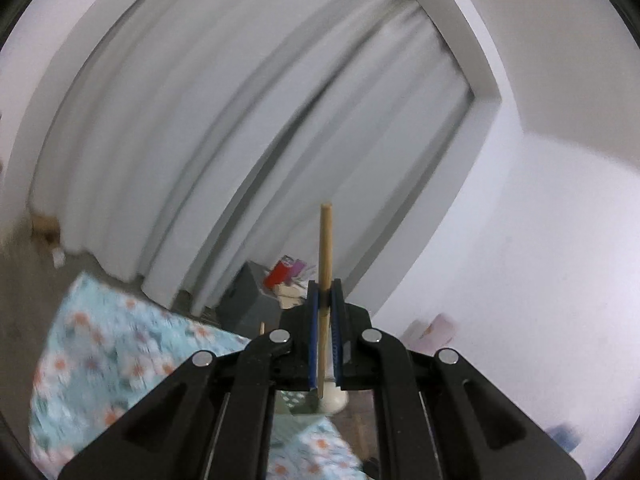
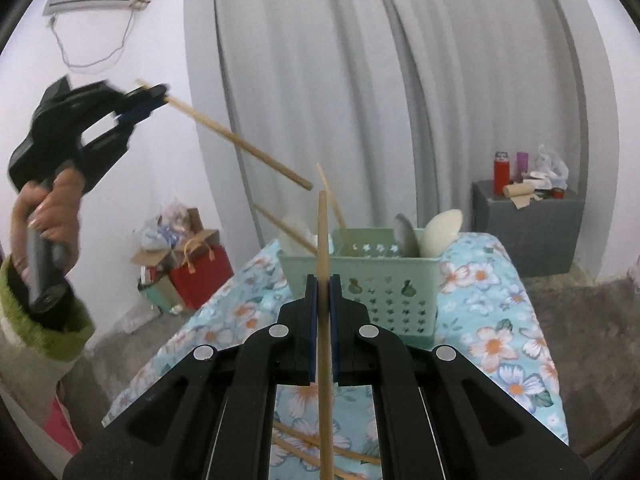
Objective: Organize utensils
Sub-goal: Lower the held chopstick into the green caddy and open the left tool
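Observation:
In the right wrist view, my right gripper (image 2: 322,280) is shut on a wooden chopstick (image 2: 322,236) that stands upright between its blue pads. Behind it on the floral cloth (image 2: 492,320) sits a green perforated basket (image 2: 376,284). The basket holds a white spoon (image 2: 442,232), a metal spoon (image 2: 404,232) and two slanting chopsticks (image 2: 332,196). Up at the left, a hand (image 2: 56,200) holds my left gripper (image 2: 154,94), shut on another chopstick (image 2: 240,144) that slants down towards the basket. In the left wrist view, my left gripper (image 1: 325,292) grips that chopstick (image 1: 325,240).
Loose chopsticks (image 2: 312,444) lie on the cloth near its front edge. A grey cabinet (image 2: 528,232) with a red bottle (image 2: 500,176) stands at the back right. A red bag (image 2: 200,276) and clutter sit on the floor at left. Grey curtains (image 2: 360,80) hang behind.

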Action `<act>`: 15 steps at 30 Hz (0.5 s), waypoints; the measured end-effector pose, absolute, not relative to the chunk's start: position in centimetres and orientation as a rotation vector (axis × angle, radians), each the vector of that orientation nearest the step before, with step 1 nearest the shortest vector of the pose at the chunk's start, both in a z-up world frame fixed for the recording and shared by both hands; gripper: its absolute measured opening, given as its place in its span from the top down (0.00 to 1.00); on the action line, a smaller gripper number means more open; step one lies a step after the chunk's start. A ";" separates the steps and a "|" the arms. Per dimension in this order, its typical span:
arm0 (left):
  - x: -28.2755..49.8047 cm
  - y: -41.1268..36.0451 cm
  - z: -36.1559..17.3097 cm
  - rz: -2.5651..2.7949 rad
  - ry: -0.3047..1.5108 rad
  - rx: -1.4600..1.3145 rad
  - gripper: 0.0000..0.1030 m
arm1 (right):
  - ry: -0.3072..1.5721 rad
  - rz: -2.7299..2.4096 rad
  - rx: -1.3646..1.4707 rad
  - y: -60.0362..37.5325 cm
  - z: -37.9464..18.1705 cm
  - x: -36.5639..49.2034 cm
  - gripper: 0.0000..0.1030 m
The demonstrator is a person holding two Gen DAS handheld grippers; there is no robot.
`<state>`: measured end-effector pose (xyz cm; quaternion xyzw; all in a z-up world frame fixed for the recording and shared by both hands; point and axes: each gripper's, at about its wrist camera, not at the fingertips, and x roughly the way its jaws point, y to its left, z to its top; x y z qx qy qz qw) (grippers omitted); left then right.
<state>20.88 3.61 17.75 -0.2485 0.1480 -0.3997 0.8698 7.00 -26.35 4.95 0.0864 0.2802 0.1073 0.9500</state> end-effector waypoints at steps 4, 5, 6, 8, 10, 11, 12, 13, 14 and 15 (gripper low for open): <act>22.1 -1.8 17.9 -0.761 0.322 -0.319 0.95 | 0.567 0.203 0.185 -27.3 5.0 6.7 0.96; 22.4 -2.8 17.7 -0.750 0.332 -0.281 0.95 | 0.566 0.199 0.189 -27.6 5.0 6.7 0.96; 23.0 -4.3 17.1 -0.744 0.362 -0.243 0.95 | 0.563 0.194 0.196 -28.0 5.0 6.7 0.96; 24.0 -6.6 16.0 -0.727 0.412 -0.183 0.95 | 0.559 0.188 0.210 -28.6 5.0 6.7 0.96; 24.5 -7.8 15.0 -0.720 0.442 -0.156 0.95 | 0.554 0.183 0.223 -29.3 4.9 6.8 0.96; 24.9 -8.4 14.5 -0.718 0.453 -0.143 0.95 | 0.552 0.181 0.224 -29.5 5.0 6.8 0.96; 25.1 -9.1 14.0 -0.709 0.459 -0.121 0.95 | 0.552 0.177 0.223 -29.7 5.0 6.9 0.96; 25.1 -9.5 13.5 -0.699 0.463 -0.108 0.95 | 0.552 0.175 0.224 -29.9 5.0 6.9 0.96; 25.5 -9.9 13.0 -0.697 0.475 -0.099 0.95 | 0.553 0.174 0.224 -30.0 5.1 6.8 0.96; 25.5 -10.2 12.7 -0.701 0.484 -0.101 0.95 | 0.553 0.173 0.224 -30.1 5.1 6.7 0.96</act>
